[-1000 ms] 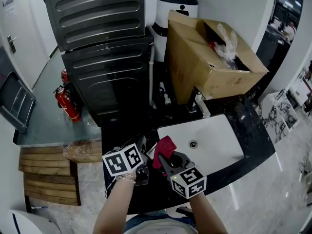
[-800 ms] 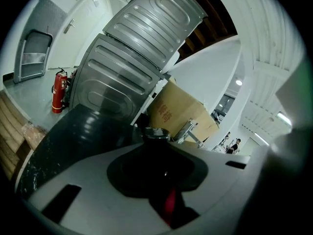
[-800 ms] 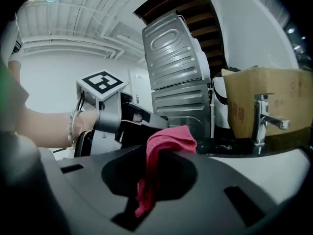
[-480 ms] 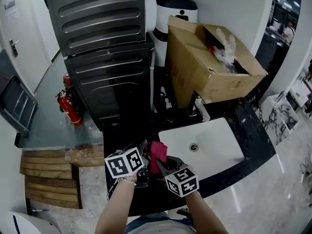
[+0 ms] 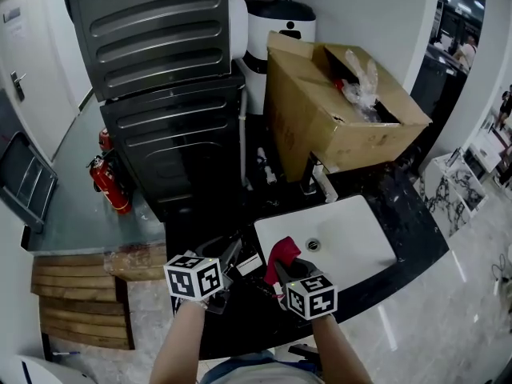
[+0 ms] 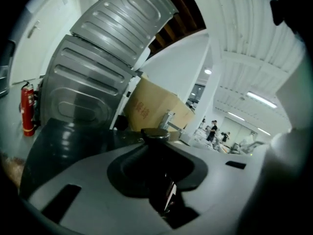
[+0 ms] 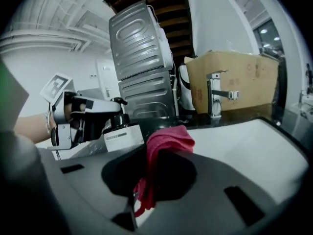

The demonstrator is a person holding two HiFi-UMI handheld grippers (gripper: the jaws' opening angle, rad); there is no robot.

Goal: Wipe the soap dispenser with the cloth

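Observation:
My left gripper [image 5: 231,256] is shut on the soap dispenser [image 5: 246,264], a dark bottle with a white label and a black pump cap, held over the black counter left of the sink. In the left gripper view the dispenser [image 6: 156,153] stands dark between the jaws of that gripper [image 6: 162,182]. My right gripper [image 5: 285,266] is shut on a red cloth [image 5: 282,253], just right of the dispenser and a little apart from it. In the right gripper view the cloth [image 7: 165,143] hangs from this gripper [image 7: 146,182], with the dispenser [image 7: 121,135] and the left gripper [image 7: 83,115] to its left.
A white sink basin [image 5: 352,230] with a chrome faucet [image 5: 318,181] lies to the right. A large open cardboard box [image 5: 320,110] stands behind it. A dark grey machine [image 5: 168,94] fills the back left. A red fire extinguisher [image 5: 108,184] and wooden pallets [image 5: 76,294] are on the floor at left.
The right gripper brought the cloth left against the dispenser, then drew it back right and lower. The left gripper rolled while it held the dispenser.

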